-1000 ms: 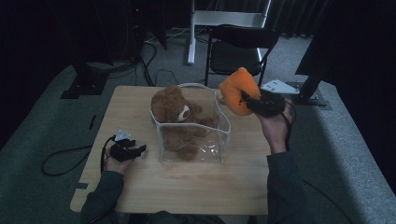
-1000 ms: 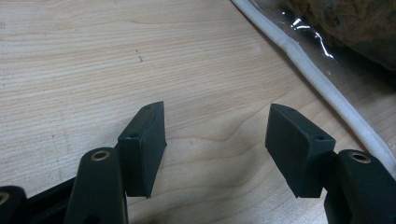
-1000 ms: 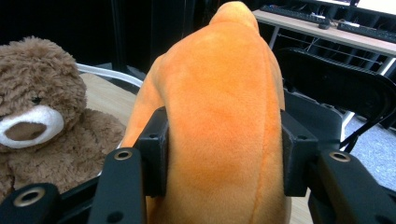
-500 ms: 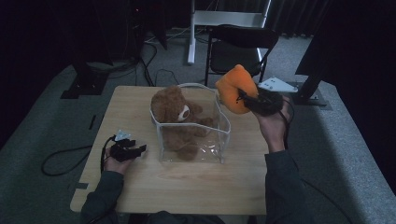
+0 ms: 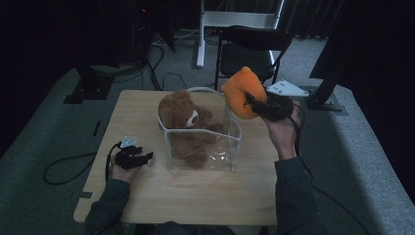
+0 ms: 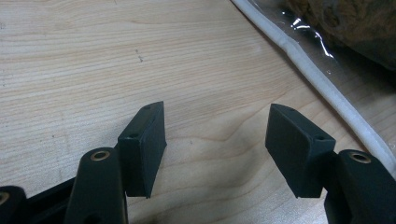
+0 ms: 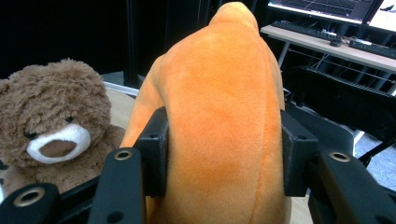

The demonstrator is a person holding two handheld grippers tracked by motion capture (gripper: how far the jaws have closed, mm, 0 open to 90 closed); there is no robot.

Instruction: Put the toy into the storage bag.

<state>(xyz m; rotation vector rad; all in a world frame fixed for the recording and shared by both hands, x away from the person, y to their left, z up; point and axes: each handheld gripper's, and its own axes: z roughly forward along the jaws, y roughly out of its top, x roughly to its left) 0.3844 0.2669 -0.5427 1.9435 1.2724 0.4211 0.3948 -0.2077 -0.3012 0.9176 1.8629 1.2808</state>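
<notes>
While the right gripper [image 5: 253,104] pinches an orange plush toy [image 5: 240,92] between its two black pads [image 7: 155,151], the toy hangs clear of the wooden table [image 5: 195,196], raised above the right-hand wall of a clear plastic bin [image 5: 235,142]. As the right gripper view shows, the plush fills the gap between the jaws and bulges past them on both sides, its long axis running up and away from the gripper toward a rounded tip. From this tool the bin's open mouth lies down and to its left; a brown teddy bear [image 5: 183,117] already sits inside, occupying the far-left part, so the free space is judged to be the near-right corner, directly beneath the toy. The coming move likely turns on this relation: a short shift leftward over the white-piped rim [image 6: 317,79], then a descent, should place the toy beside the bear.

The left gripper [image 5: 139,157] rests low on the table with its jaws spread and nothing between them; the bin's rim passes just ahead and to its right in the left gripper view. The right hand [image 5: 281,132], already carrying the toy, is the nearer one to the opening.
</notes>
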